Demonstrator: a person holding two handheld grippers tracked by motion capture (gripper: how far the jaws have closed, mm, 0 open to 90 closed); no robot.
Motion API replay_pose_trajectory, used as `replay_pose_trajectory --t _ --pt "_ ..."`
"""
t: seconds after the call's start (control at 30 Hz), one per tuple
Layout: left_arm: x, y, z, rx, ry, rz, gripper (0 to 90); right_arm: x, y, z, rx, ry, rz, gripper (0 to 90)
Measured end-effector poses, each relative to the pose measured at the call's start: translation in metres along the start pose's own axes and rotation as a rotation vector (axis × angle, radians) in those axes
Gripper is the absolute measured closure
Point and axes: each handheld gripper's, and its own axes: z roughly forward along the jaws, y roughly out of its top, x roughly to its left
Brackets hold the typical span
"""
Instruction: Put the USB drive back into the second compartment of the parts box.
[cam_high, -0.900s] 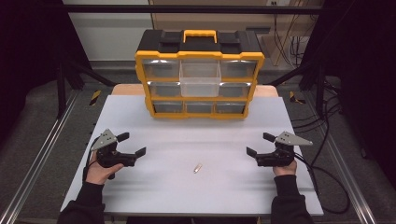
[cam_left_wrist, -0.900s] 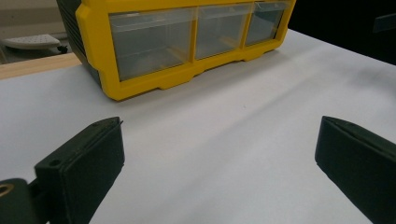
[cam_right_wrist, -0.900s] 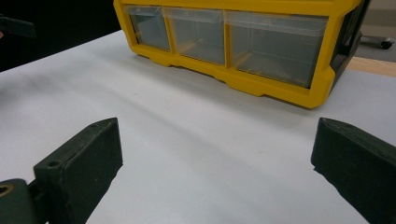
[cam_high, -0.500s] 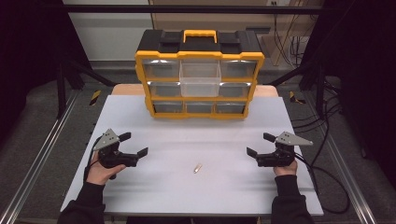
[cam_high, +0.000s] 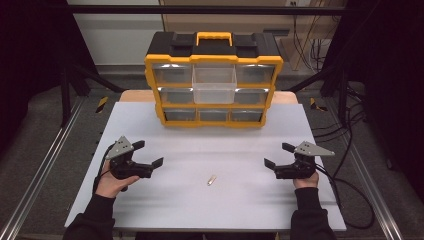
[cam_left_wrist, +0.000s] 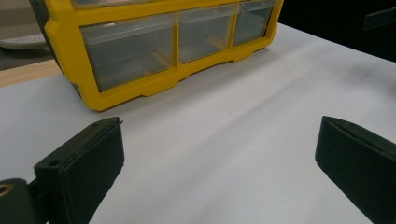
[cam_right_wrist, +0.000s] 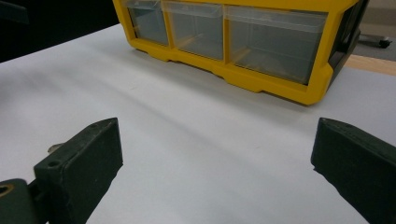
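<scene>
My white rectangular tabletop (cam_high: 210, 210) sits over a light wooden board (cam_high: 131, 96) that shows at its far edge. Grey speckled floor (cam_high: 45, 125) spreads on both sides, crossed by silver metal rails (cam_high: 40, 172). Black frame struts (cam_high: 82, 75) angle down, black cables (cam_high: 357, 192) trail right, and the far wall is pale
</scene>
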Motion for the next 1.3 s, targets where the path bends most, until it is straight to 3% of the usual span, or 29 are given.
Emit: replay_pose_trajectory --t 0.57,1.0,1.3 --pt "-0.019 0.016 0.012 0.011 -0.021 0.027 1.1 0.001 -0.001 0.001 0.008 0.008 -0.007 2.7" --pt "-0.040 0.025 0.034 0.041 -0.054 0.061 0.7 0.001 -0.001 0.000 0.014 0.012 -0.011 2.7" --pt "-0.052 0.028 0.048 0.053 -0.074 0.062 0.6 0.001 -0.001 0.000 0.013 0.016 -0.014 2.7"
